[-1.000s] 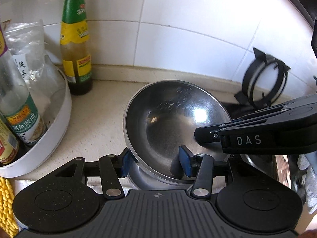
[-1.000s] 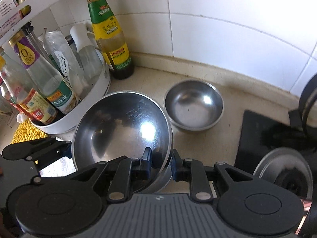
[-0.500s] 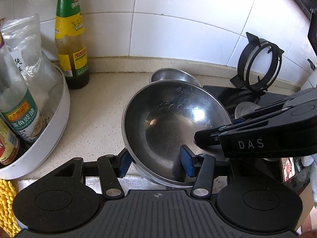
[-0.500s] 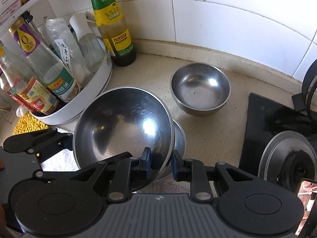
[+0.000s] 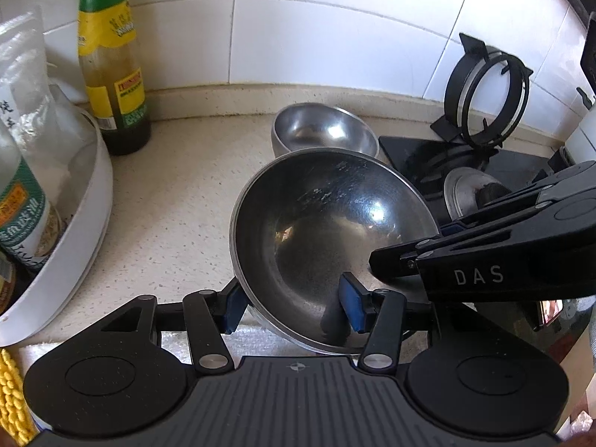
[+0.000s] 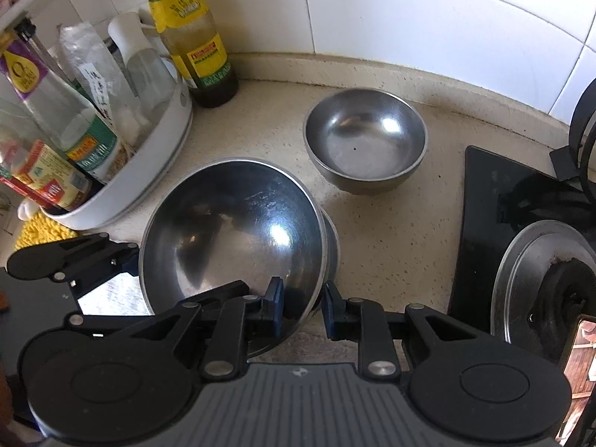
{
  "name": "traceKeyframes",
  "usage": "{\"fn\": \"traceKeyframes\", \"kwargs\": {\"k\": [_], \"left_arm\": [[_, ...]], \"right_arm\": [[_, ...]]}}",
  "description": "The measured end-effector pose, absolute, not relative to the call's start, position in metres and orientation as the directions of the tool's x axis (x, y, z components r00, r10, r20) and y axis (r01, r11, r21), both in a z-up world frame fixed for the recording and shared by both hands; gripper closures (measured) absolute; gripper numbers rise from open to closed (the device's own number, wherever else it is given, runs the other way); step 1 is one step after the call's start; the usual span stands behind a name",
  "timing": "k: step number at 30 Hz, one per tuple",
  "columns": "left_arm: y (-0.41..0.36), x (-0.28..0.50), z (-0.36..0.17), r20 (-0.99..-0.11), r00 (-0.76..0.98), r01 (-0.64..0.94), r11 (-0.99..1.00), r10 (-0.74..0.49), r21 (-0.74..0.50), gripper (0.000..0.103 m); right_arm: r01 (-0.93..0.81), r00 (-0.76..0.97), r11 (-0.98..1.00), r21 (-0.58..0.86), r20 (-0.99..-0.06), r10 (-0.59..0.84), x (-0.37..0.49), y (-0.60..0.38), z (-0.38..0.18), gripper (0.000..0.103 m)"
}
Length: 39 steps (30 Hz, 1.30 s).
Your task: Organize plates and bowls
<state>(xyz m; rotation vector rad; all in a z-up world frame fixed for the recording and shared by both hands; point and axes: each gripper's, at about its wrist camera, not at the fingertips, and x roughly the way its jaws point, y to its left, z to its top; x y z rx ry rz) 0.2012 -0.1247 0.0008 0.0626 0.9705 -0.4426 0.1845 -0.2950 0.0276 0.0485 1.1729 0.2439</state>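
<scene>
Big steel bowl (image 6: pixel 231 231) tilted over the counter (image 5: pixel 171 201), right gripper (image 6: pixel 300 307) marked "DAS" pinching its rim, left gripper (image 5: pixel 290 307) jaws just easing apart astride the near rim, small bowl (image 6: pixel 367 141) behind, green-yellow label sauce bottle (image 6: pixel 193 37) unreadable.

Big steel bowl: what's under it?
Under the big steel bowl, another steel bowl's rim pokes out on the right, so they look nested. Its inside and what it stands on are covered.

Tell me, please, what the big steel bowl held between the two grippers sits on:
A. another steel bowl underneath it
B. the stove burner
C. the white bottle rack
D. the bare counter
A: in the right wrist view a second steel rim shows just under the big steel bowl.
</scene>
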Motion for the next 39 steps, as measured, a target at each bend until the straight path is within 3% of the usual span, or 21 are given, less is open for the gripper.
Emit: {"fn": "traceKeyframes", "kwargs": {"k": [4,24,39], "left_arm": [[-0.124,0.205,-0.003,-0.809,0.519,0.38,0.922,-0.276,-0.071,0.04],[-0.126,0.236,0.013,-0.787,0.57,0.371,0.929,-0.236,-0.009,0.031],[-0.162,0.294,0.011,-0.799,0.577,0.357,0.932,-0.169,0.061,0.012]], "right_arm": [[-0.136,0.374,0.98,0.143,-0.909,0.185,0.188,-0.301,0.02,0.058],[-0.088,0.408,0.984,0.157,-0.895,0.179,0.221,-0.333,0.031,0.052],[-0.062,0.412,0.977,0.205,-0.886,0.212,0.271,-0.368,0.016,0.039]]}}
